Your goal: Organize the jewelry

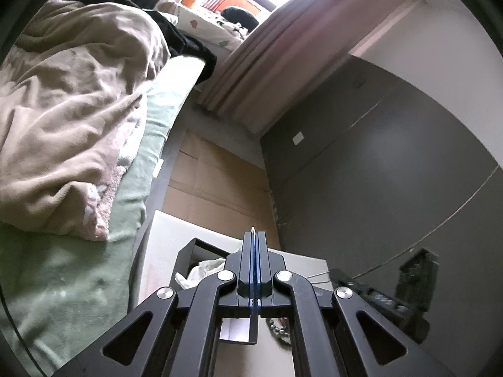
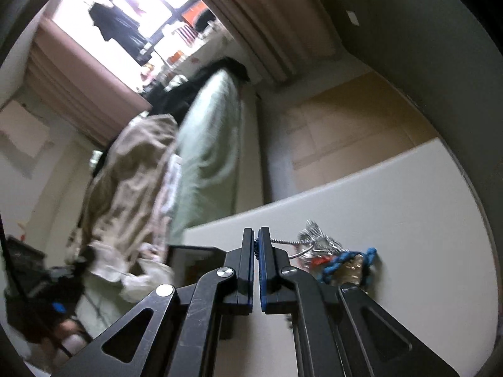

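Left wrist view: the left black two-finger gripper (image 1: 254, 235) has its blue-lined jaws pressed together on a thin white card-like sheet (image 1: 253, 320) whose edge shows at the tips and again below the linkage. It hangs over a white tabletop (image 1: 201, 235) that carries an open black box (image 1: 195, 257) with crumpled white paper (image 1: 204, 270) inside. A string of dark beads (image 1: 279, 330) lies on the table under the linkage. A beige blanket (image 1: 72, 125) lies heaped on a pale green bedsheet (image 1: 78, 282).

Right wrist view: the right black two-finger gripper (image 2: 256, 238) is clamped on a fine dark beaded chain (image 2: 256, 248) showing in the slit between its blue pads. A striped silver cord (image 2: 283, 242) runs from its right finger to a heap of tangled jewelry (image 2: 333, 254) on the white tabletop (image 2: 408, 204), just beside the gripper; the heap includes a blue twisted cord (image 2: 339, 260). The picture is blurred.
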Demonstrator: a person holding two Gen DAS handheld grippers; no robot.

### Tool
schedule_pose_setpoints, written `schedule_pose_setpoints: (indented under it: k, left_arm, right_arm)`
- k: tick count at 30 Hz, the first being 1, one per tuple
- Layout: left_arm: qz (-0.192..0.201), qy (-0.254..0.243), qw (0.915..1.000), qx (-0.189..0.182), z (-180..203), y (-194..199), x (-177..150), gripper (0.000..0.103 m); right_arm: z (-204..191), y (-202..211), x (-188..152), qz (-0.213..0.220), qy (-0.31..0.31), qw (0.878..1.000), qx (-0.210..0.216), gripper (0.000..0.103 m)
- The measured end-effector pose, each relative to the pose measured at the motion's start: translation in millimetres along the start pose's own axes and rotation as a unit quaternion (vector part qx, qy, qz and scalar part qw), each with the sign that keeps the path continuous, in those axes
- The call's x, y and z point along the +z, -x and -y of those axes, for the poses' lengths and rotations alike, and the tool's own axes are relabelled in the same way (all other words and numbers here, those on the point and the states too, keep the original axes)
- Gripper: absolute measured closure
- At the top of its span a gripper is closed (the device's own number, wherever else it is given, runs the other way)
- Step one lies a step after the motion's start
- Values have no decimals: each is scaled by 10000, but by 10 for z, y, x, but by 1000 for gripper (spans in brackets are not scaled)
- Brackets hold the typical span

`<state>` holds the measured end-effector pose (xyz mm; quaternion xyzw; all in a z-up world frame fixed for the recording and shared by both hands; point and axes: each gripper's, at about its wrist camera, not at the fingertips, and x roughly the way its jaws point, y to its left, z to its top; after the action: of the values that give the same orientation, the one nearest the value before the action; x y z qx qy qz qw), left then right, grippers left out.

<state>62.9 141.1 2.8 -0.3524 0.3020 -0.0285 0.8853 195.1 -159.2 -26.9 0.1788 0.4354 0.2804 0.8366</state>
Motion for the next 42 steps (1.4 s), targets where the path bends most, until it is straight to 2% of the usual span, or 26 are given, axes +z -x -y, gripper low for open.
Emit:
schedule_pose_setpoints:
  k: [5, 14, 22, 28, 38, 42]
  left_arm:
    - [138, 113, 9998, -77, -30, 93, 65, 103]
    - [333, 239, 9986, -325, -34, 269, 145, 103]
    - [508, 411, 9969, -428, -153, 429, 218, 103]
    - [625, 535, 9956, -448, -246, 531, 262, 103]
    - [693, 711, 9943, -398, -391, 596, 305, 103]
    - [684, 732, 9942, -393, -393, 586, 306, 103]
  right_arm:
    - [-363, 364, 222, 330, 133, 9991, 230, 99]
    - [-1363, 1082, 683, 997, 865, 9902, 446, 99]
    - [-2054, 1486, 779, 1462, 1302, 9792, 528, 99]
    - [-2278, 1372, 676, 1384, 1456, 9769, 734, 99]
    - [-2336, 891, 504, 929, 1533, 9796, 906, 99]
    - [-2331, 609, 366, 604, 1615, 9803, 960, 99]
